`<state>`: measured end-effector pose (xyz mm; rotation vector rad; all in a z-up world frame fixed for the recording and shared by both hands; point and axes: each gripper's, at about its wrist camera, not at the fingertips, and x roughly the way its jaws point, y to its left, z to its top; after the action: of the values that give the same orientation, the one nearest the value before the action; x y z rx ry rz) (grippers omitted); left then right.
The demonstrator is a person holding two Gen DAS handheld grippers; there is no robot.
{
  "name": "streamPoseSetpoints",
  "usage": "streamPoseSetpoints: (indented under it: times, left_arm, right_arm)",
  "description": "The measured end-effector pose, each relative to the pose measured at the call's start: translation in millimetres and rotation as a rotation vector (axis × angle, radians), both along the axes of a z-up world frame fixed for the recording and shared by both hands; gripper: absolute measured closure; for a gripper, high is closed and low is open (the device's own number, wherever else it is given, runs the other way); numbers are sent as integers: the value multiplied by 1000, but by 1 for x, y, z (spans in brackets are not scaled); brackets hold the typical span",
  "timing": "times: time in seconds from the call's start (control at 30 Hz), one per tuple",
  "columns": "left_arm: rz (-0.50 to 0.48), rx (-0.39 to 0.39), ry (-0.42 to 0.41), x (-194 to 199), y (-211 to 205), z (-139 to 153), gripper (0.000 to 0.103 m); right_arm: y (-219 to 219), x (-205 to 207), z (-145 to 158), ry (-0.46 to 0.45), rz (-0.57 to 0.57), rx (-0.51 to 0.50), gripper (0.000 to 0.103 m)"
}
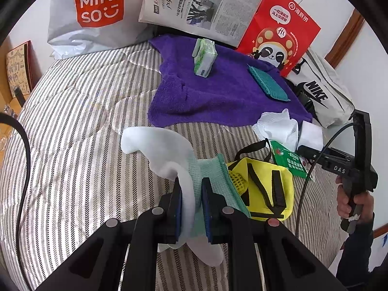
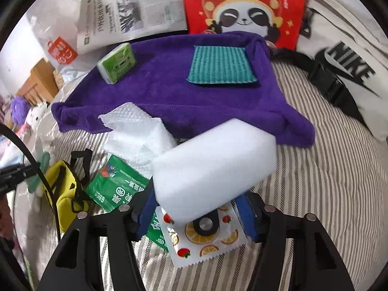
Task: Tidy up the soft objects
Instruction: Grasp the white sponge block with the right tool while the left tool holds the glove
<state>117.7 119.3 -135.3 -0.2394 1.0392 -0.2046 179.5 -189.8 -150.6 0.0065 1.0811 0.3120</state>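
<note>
purple towel [image 2: 169, 89] at 12 o'clock on bed [image 2: 327, 194]: teal cloth [image 2: 220, 65], tissue pack [image 2: 117, 63] already placed | right gripper [image 2: 196, 208] jaws clenched on white sponge [image 2: 213, 162] | left gripper [image 1: 191, 208] jaws pinching white-and-mint cloth [image 1: 169, 155] | left: paper towel [image 2: 138, 133], yellow pouch [image 1: 264, 186]

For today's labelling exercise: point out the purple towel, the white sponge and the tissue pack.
purple towel [image 2: 157, 89]: right wrist view, bare middle.
white sponge [image 2: 213, 165]: right wrist view, front face.
tissue pack [image 1: 204, 57]: left wrist view, its side.
</note>
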Motion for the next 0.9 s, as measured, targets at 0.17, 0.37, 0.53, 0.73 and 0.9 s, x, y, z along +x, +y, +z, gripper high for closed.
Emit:
streamPoseSetpoints:
  times: [0.17, 0.37, 0.53, 0.73, 0.9]
  left_arm:
    - [-1, -9, 5, -3, 2, -2, 88]
    - [-3, -4, 8, -4, 1, -5, 88]
    - [-9, -5, 6, -4, 2, -5, 88]
    - [-11, -3, 12, -2, 1, -7, 88]
    - [-10, 4, 18, -1, -1, -7, 88]
  right_arm:
    - [-15, 0, 3, 44, -41, 121, 28]
    - [-33, 17, -4, 122, -140, 269, 28]
    - [-42, 25, -5, 116, -202, 271, 41]
    - [-52, 16, 2, 63, -200, 266, 47]
    - [-49, 3, 19, 7, -156, 244, 47]
